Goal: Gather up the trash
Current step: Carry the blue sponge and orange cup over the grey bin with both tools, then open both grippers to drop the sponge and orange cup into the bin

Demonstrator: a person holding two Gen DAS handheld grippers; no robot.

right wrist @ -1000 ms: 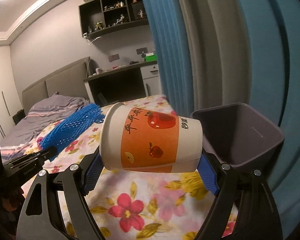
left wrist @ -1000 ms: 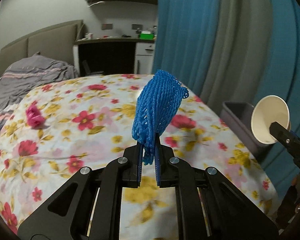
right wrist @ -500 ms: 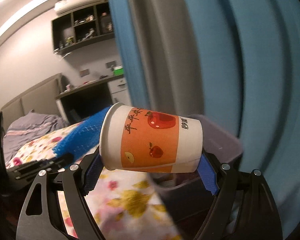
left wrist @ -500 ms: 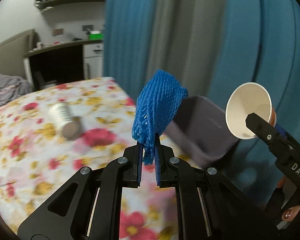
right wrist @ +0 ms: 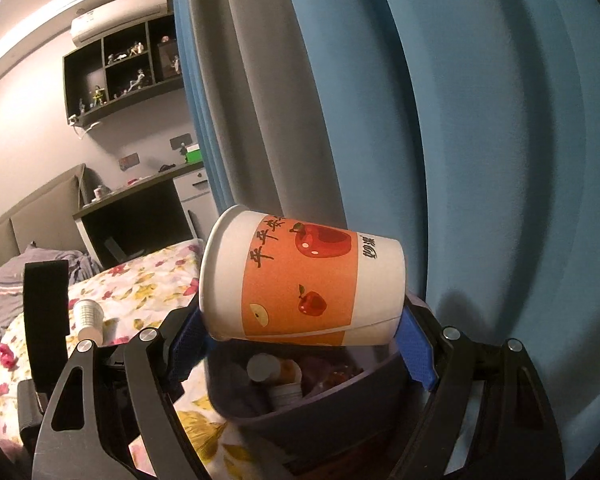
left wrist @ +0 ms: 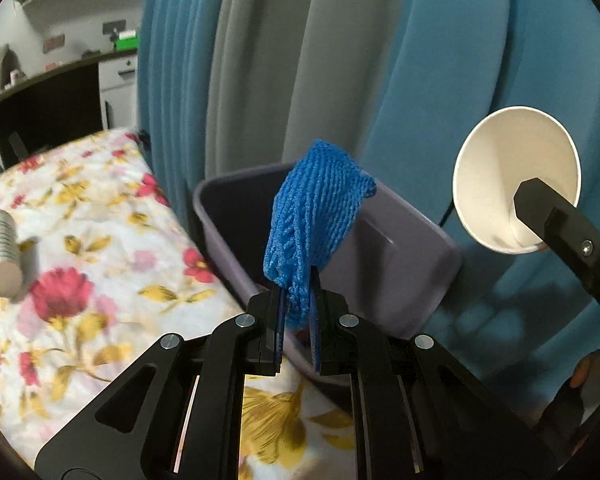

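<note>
My left gripper (left wrist: 297, 320) is shut on a blue foam net sleeve (left wrist: 314, 216) and holds it upright at the near rim of the purple trash bin (left wrist: 404, 256). My right gripper (right wrist: 300, 332) is shut on an orange-and-white paper cup with apple prints (right wrist: 304, 280), held sideways just above the bin (right wrist: 320, 420). The bin holds several pieces of trash. In the left wrist view the cup's open mouth (left wrist: 516, 184) shows to the right of the bin, with a right finger (left wrist: 556, 220) in front of it.
The bin stands at the edge of a floral bedspread (left wrist: 80, 280), against blue and grey curtains (left wrist: 380, 60). A small white cup (left wrist: 0, 252) lies on the bed to the left; it also shows in the right wrist view (right wrist: 88, 316). A desk and shelves stand behind.
Both grippers have swung right from over the bed toward the bin. The net sleeve is now at the bin's rim and the paper cup is right above the bin.
</note>
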